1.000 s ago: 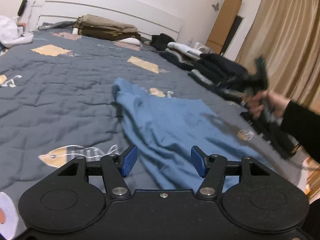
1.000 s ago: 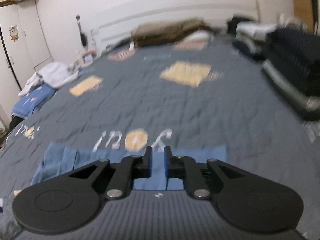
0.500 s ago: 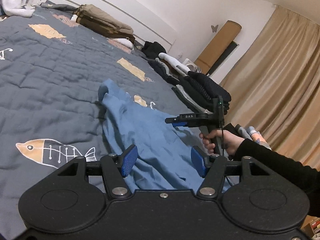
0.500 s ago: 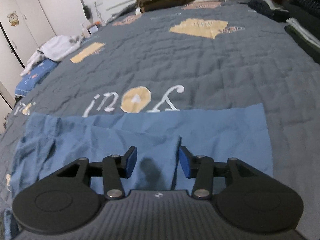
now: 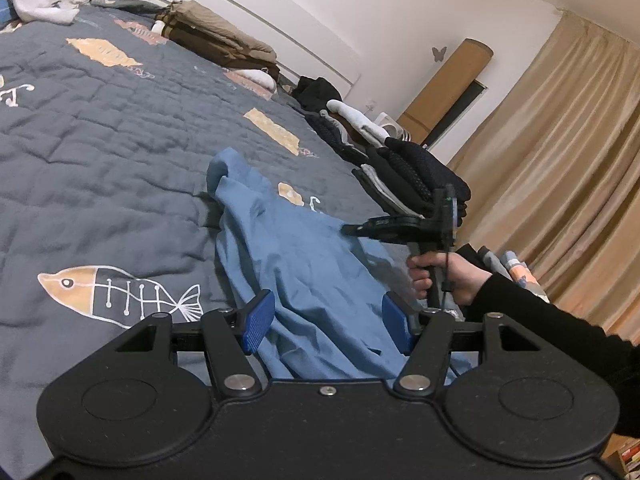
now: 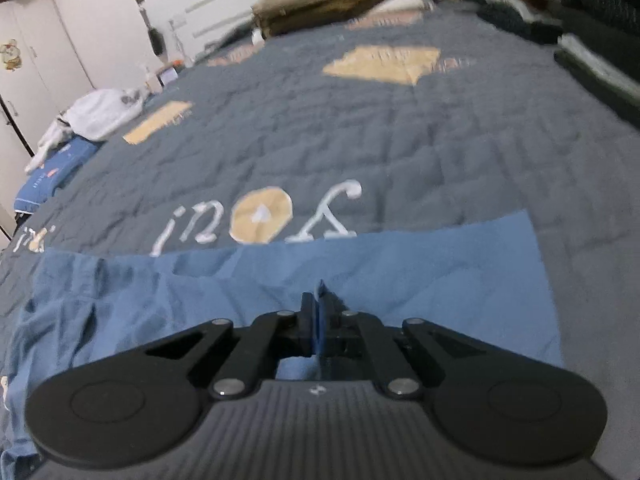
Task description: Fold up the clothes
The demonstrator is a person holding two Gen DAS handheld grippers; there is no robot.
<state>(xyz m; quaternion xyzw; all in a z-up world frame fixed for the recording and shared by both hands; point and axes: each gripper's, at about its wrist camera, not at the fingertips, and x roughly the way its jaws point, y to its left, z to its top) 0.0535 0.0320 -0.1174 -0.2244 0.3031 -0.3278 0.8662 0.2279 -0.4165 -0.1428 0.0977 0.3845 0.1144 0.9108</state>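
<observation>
A blue garment lies crumpled on the dark grey quilted bed. It also shows in the right wrist view, spread flatter. My left gripper is open and empty, low over the garment's near part. My right gripper is shut on a raised fold of the blue garment. In the left wrist view the right gripper is held by a hand over the garment's right side.
Dark folded clothes are stacked along the bed's right edge. Brown folded clothes lie by the headboard. White and blue clothes sit at the left side. Tan curtains hang on the right.
My right gripper was open over the garment half a second ago and has closed on a fold of it. The left gripper stays open and has tilted a little.
</observation>
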